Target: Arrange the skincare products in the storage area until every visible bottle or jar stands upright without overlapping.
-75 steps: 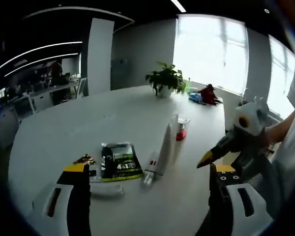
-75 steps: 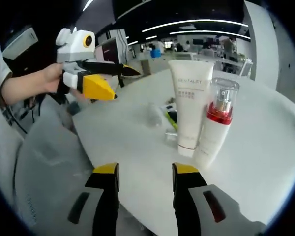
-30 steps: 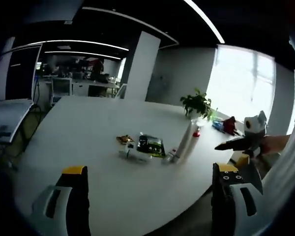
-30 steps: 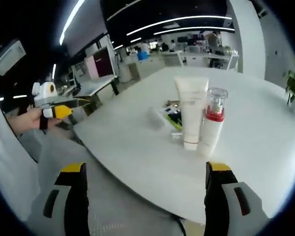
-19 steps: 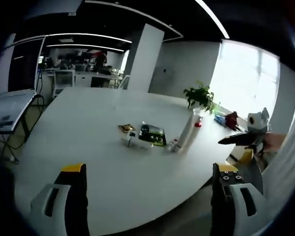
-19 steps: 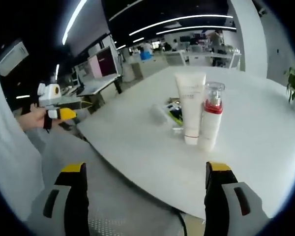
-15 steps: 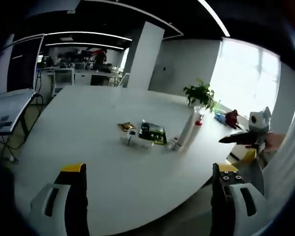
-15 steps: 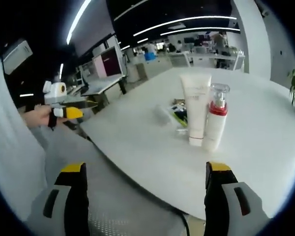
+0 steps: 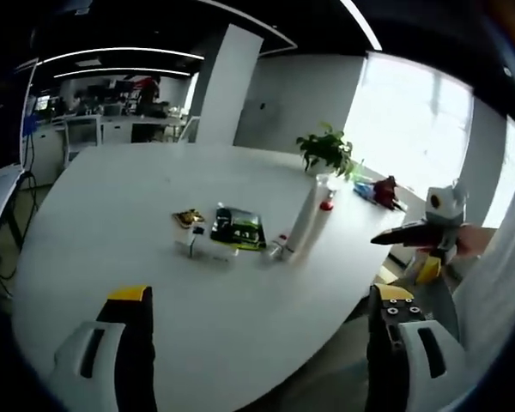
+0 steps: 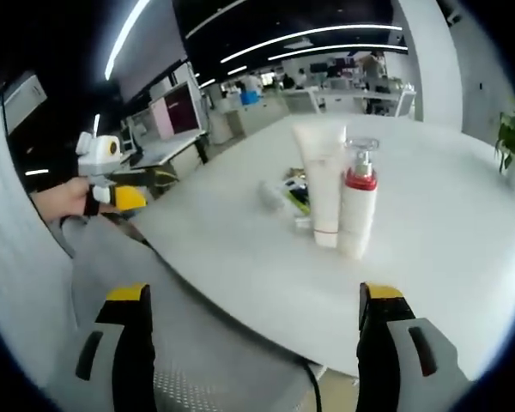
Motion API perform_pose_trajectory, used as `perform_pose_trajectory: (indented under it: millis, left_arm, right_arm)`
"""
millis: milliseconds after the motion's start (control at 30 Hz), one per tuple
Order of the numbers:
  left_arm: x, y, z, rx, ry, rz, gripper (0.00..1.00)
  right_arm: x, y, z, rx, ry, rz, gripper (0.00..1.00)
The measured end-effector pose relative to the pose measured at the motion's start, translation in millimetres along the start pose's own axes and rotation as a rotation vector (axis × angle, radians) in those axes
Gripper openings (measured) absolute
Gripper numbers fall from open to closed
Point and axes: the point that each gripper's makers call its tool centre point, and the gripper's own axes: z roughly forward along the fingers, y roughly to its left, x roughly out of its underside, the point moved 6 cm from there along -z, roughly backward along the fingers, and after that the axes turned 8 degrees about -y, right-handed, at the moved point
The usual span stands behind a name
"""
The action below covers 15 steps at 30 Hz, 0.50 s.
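Upright pair on white table (image 10: 463,232)
We record white tube (image 10: 318,184) touching red-collared pump bottle (image 10: 354,206); left gripper (image 9: 256,343) and right gripper (image 10: 251,343) both spread wide, empty.

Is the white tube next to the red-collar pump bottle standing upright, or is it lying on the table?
Upright. In the right gripper view the white tube stands on its cap end on the table, wide crimped end up, close beside the pump bottle.

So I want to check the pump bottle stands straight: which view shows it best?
The right gripper view: the pump bottle stands near and upright beside the white tube. In the left gripper view it is small and far, mostly hidden behind that tube.
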Motion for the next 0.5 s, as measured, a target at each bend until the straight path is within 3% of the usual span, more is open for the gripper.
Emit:
perform_pose_trajectory:
  millis: [200, 500]
  left_arm:
    - [-1.8, -1.1, 11.0, 0.025, 0.023, 0.017, 0.92]
    - [3.5, -1.8, 31.4, 0.068, 0.097, 0.043, 0.82]
  right_arm:
    - [-2.1, -7.7, 0.3, 0.017, -0.008, 0.009, 0.99]
    - [8.8, -20.4, 10.1, 0.019, 0.009, 0.04, 0.99]
